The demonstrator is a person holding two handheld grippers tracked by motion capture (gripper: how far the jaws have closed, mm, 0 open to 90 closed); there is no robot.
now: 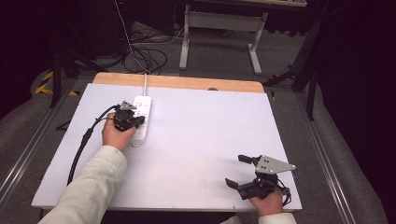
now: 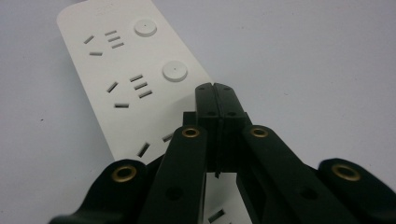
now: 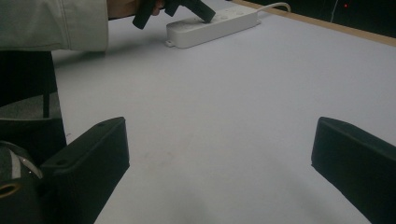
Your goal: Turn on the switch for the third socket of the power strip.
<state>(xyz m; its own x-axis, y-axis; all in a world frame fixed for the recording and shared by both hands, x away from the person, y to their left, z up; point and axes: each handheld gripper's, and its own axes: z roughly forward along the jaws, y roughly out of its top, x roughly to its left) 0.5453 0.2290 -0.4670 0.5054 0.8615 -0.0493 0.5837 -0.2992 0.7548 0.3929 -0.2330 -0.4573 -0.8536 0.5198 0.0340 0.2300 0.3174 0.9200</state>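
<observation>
At the table's (image 1: 196,154) ten o'clock, a white power strip (image 1: 141,119) lies flat, its long axis running nearly straight from the near side to the far edge, cord end (image 1: 145,84) pointing toward twelve o'clock and off the table. The left gripper (image 1: 136,120) hangs over the strip's near half, jaws pressed together with nothing between them; in the left gripper view their tips (image 2: 215,88) sit beside the second round button (image 2: 175,71), contact uncertain. A pale sleeve (image 1: 91,186) reaches in from seven o'clock. At five o'clock, well apart from the strip, the right gripper (image 1: 238,170) rests low, jaws spread wide, empty, aimed toward nine o'clock.
</observation>
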